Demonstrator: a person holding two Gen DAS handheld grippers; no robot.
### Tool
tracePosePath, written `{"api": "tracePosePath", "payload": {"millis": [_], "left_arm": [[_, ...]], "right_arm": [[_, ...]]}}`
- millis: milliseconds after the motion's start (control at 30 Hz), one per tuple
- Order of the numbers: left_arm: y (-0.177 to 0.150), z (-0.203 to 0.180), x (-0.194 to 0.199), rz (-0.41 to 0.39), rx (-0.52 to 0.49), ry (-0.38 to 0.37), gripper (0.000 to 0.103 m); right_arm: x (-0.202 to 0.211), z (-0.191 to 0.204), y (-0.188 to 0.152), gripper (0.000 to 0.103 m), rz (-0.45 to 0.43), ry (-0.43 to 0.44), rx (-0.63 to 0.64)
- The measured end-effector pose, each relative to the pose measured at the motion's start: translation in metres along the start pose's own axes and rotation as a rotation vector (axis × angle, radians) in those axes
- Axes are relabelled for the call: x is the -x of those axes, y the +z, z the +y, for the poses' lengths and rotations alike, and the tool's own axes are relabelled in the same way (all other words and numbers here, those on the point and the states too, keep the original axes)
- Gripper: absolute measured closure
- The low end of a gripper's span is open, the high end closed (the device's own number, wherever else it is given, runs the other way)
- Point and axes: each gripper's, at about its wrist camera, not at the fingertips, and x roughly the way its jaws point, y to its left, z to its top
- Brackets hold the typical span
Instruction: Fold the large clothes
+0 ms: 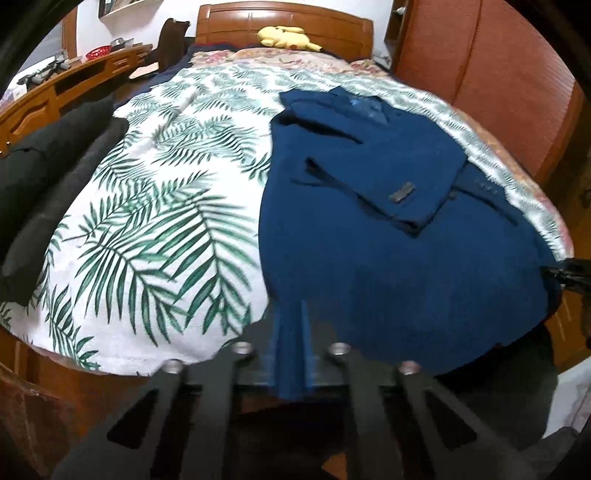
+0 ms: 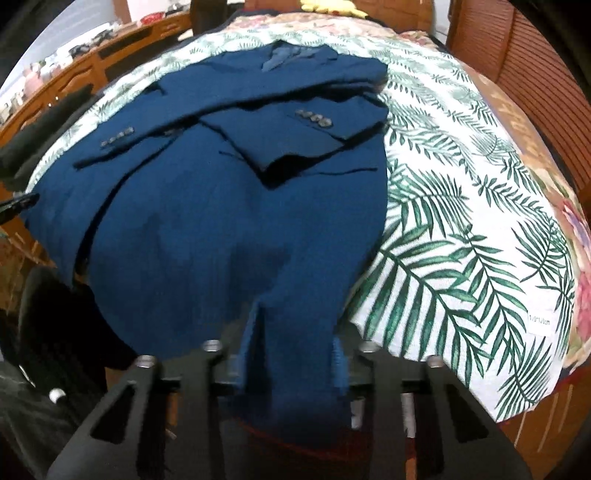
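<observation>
A blue jacket (image 1: 388,229) lies spread on a bed covered by a white blanket (image 1: 159,206) printed with green palm leaves; its sleeves are folded across the chest, with rows of cuff buttons (image 2: 314,118) showing in the right wrist view. The jacket's lower hem hangs over the near edge of the bed, toward both cameras.

The left gripper (image 1: 291,373) is tilted steeply downward at that near edge; its jaws are closed tight on a hanging fold of the jacket's hem, and the blue cloth runs down between the two dark arms of the gripper. The right gripper (image 2: 291,373) is pitched down in much the same way, a little further along the same hem; its jaws are narrow and pinch a bunched strip of the blue cloth, which drapes down between them.

In the left wrist view the black tip of the right gripper (image 1: 565,275) shows at the right edge of the jacket; in the right wrist view the tip of the left gripper (image 2: 18,205) shows at the jacket's left edge; so the two hold the hem apart from each other.

A dark garment (image 1: 44,184) lies at the left side of the bed; a yellow plush toy (image 1: 284,37) rests by the wooden headboard (image 1: 236,26).
</observation>
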Motion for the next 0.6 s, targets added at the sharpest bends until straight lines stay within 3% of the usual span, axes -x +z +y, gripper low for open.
{"api": "tracePosePath", "payload": {"millis": [67, 100, 600], "left_arm": [[0.006, -0.005, 0.011, -0.029, -0.002, -0.018, 0.103], [0.01, -0.008, 0.018, -0.045, -0.004, -0.025, 0.103], [0.083, -0.056, 0.113, -0.323, -0.141, -0.06, 0.103]], "right_arm": [[0.003, 0.002, 0.002, 0.097, -0.023, 0.011, 0.001], [0.006, 0.003, 0.004, 0.098, -0.039, 0.026, 0.001], [0.093, -0.005, 0.071, 0.101, -0.399, 0.196, -0.103]]}}
